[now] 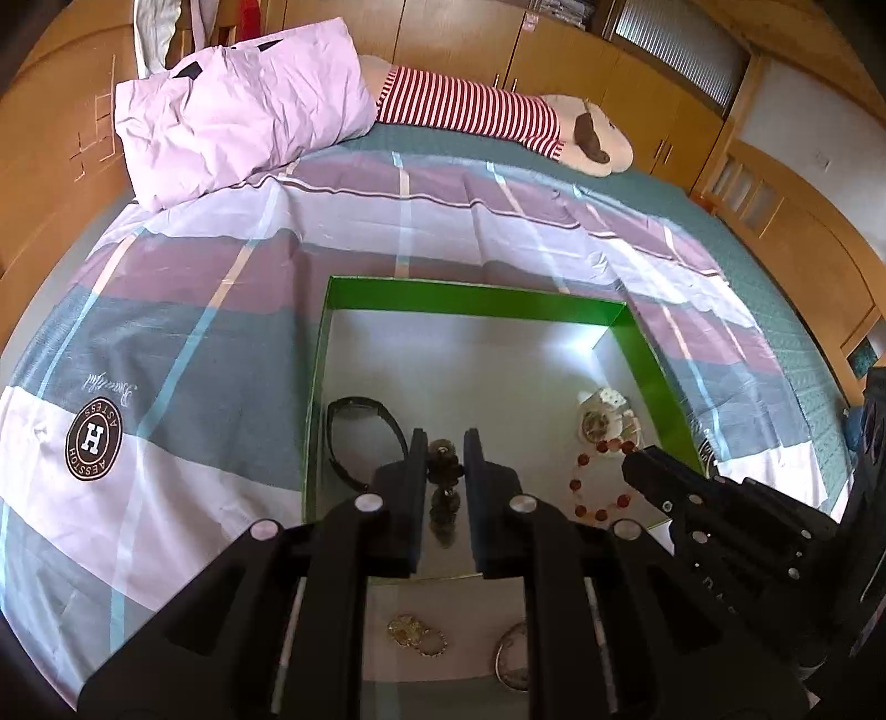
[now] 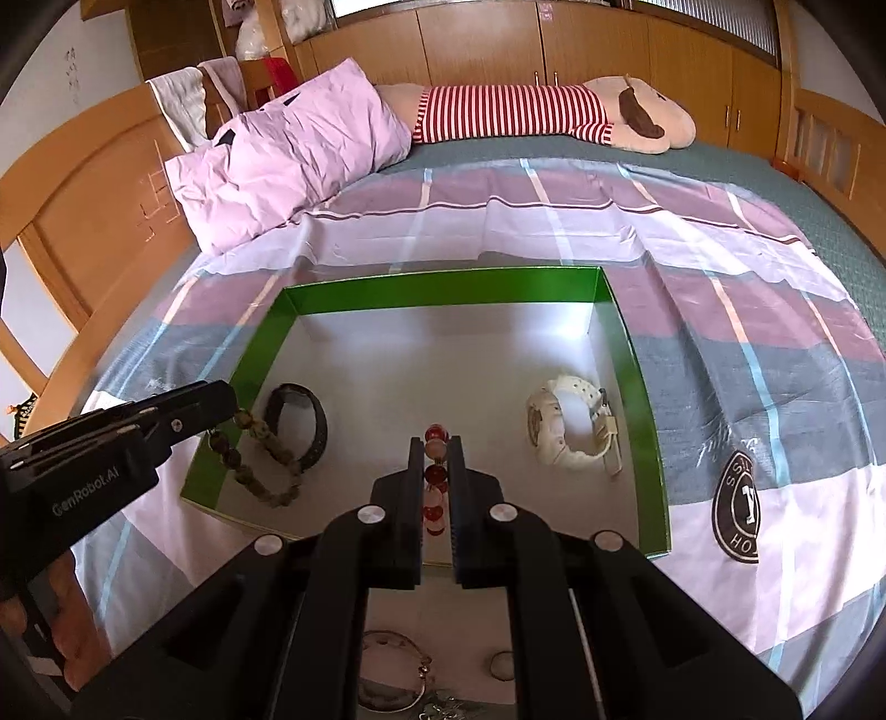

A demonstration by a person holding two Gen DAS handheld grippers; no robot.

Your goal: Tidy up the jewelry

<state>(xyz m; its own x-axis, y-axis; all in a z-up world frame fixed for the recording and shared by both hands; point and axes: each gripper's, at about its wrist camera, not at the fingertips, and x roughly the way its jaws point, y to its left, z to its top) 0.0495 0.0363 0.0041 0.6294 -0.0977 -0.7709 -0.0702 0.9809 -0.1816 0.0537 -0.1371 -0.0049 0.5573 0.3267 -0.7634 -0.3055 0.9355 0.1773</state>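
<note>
Lengthwise between jaws, red bracelet

Readable text: two spots.
"GenRobot.AI" was printed in grey on the left gripper body. The bedsheet carried a round brown badge with a white "H", ringed by letters reading roughly "AESSTOH"; script above it was illegible.

1. Green box: glossy card walls, pale shiny floor.
2. Bedspread: smooth checked cloth, lightly creased.
3. Pillow: pink cloth, much wrinkled.
4. Left gripper and right gripper: matt black plastic, silvery metal pins.
5. Red bracelet: glossy beads.
6. Dark bracelet: dull rough beads.
7. White watch: smooth plastic.
8. Cabinets: smooth wood.
</note>
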